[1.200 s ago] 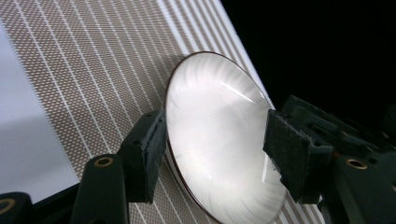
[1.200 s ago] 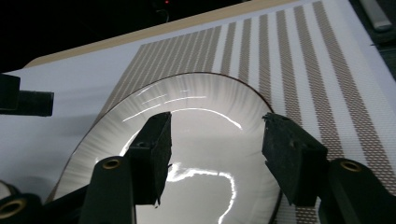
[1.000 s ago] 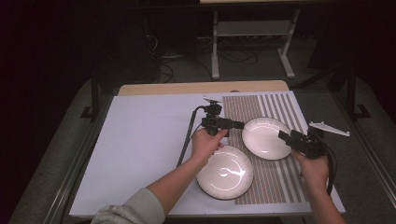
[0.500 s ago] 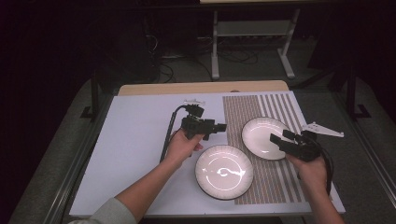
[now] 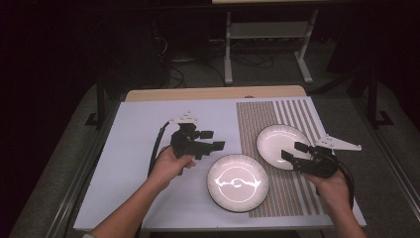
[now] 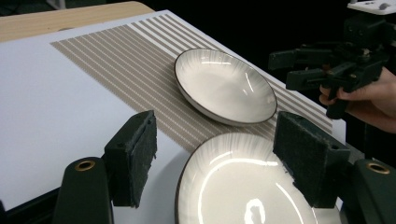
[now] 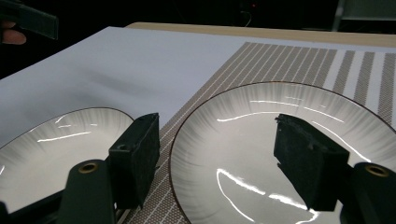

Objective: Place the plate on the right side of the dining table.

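Two white shallow plates with dark rims lie on the table. The near plate [image 5: 238, 182] [image 6: 243, 186] [image 7: 51, 149] straddles the left edge of the striped mat [image 5: 277, 129]; the far plate [image 5: 282, 144] [image 6: 224, 86] [image 7: 280, 149] rests wholly on the mat. My left gripper [image 5: 214, 140] [image 6: 217, 158] hovers open over the white surface just left of the near plate, with nothing between its pads. At the far plate's right rim my right gripper [image 5: 292, 151] [image 7: 219, 158] is open and empty, seen also in the left gripper view as the other gripper [image 6: 299, 70].
A white sheet [image 5: 143, 148] covers the table's left part, with a wooden strip [image 5: 213, 93] along the far edge. Beyond the table stands a metal frame [image 5: 267, 34] on a dark floor with cables.
My left gripper has drawn back leftward from between the plates onto the white sheet. The right gripper has stayed near the far plate's right rim. Both plates lie where they were.
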Motion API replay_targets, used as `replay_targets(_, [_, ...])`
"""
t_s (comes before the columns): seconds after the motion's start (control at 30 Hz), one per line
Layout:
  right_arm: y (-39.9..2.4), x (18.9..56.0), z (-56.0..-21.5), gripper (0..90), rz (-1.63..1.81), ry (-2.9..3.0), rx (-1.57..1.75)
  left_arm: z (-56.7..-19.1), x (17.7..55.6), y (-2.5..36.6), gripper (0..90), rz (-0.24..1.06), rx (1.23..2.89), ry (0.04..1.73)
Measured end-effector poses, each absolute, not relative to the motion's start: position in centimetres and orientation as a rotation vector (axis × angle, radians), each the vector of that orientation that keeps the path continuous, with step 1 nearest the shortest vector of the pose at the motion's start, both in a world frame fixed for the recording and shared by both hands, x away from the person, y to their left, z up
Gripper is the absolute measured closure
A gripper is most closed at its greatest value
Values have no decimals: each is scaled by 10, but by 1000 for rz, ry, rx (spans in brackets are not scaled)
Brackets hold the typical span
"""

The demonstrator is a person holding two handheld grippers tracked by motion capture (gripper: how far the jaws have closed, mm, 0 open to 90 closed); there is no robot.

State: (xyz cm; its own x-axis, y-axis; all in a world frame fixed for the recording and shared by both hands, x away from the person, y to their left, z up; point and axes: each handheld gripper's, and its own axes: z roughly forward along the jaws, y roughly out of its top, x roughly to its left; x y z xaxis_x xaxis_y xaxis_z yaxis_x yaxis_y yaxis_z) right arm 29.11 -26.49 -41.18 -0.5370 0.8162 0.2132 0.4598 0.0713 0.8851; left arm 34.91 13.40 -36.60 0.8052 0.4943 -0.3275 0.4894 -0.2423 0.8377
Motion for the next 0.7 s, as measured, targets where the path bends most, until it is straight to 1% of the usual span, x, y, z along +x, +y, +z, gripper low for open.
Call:
replay_targets(0.27, [-258, 284, -414, 267, 1435, 2080, 1106, -371, 333, 176, 287, 81, 1892, 700])
replay_targets(0.47, [-254, 280, -413, 244, 1451, 2118, 1050, -372, 320, 211, 286, 150, 1877, 672])
replay_targets(0.7, [-252, 277, -412, 236, 1469, 2138, 1011, -372, 309, 235, 280, 178, 1873, 662])
